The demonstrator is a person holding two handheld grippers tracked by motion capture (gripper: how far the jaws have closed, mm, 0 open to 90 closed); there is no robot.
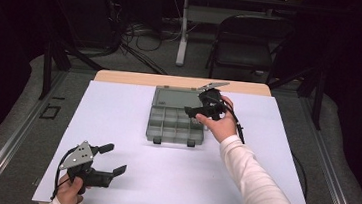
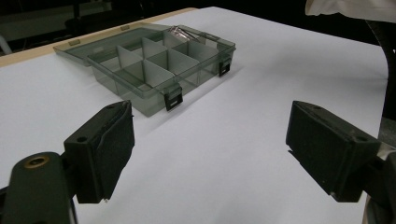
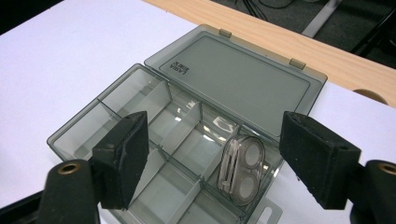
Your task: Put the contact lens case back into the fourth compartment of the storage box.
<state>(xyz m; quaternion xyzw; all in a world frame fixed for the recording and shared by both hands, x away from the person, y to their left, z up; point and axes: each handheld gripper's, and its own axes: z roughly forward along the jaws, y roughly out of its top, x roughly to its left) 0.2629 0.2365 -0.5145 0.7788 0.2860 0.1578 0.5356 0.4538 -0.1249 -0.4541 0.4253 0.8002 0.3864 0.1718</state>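
Each hand carried a black gripper with 2 blocky jaws faced in dark, slightly frayed padding. The left gripper (image 1: 105,161) bore a grey 3-cornered plate dotted with small holes, and a black cable trailed from it. The right gripper (image 1: 199,111) had the same plate and cable. A brass-coloured screw sat near each jaw base. The right arm wore a white long sleeve (image 1: 256,187) — ribbed and creased.

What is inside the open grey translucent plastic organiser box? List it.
One compartment of the grey translucent plastic organiser box holds a clear plastic two-well case, tilted against a divider. The other visible compartments look empty. The nearest ones are partly covered by the right gripper, jaws apart.
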